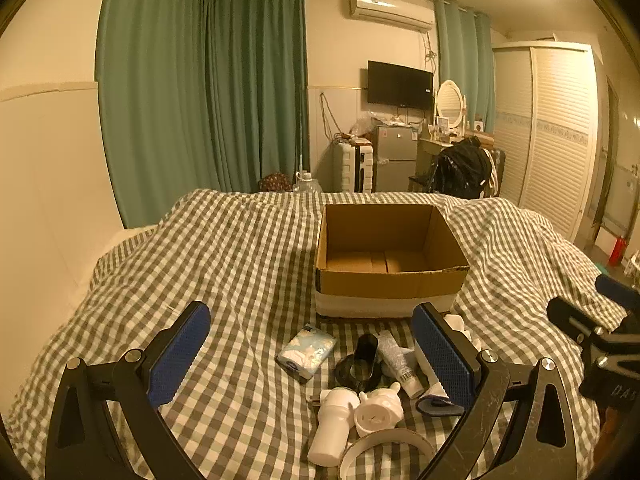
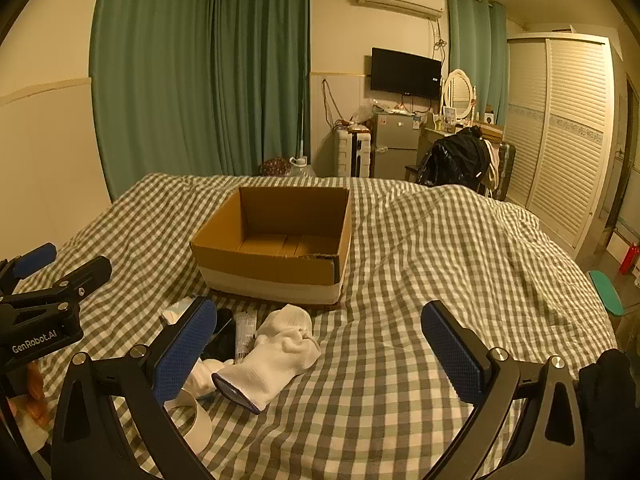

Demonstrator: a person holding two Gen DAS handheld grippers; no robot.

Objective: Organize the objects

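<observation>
An open, empty cardboard box (image 1: pixel 390 278) (image 2: pixel 276 270) sits on the checked bed cover. In front of it lies a heap of small items: a tissue pack (image 1: pixel 306 353), a black holder (image 1: pixel 362 360), a white tube (image 1: pixel 400 362), a white bottle (image 1: pixel 333 424), a small white figurine cup (image 1: pixel 378 410), a tape roll (image 1: pixel 386 450) (image 2: pixel 196 420) and a white sock (image 2: pixel 276 354). My left gripper (image 1: pixel 312 322) is open above the heap. My right gripper (image 2: pixel 320 316) is open too, with the sock between its fingers, untouched.
The checked bed cover (image 1: pixel 240 264) (image 2: pixel 460 264) spreads all around the box. The right gripper's body (image 1: pixel 600 332) shows at the right edge of the left wrist view. Beyond the bed are green curtains (image 1: pixel 200 92), a small fridge (image 1: pixel 394 158) and a louvred wardrobe (image 2: pixel 560 136).
</observation>
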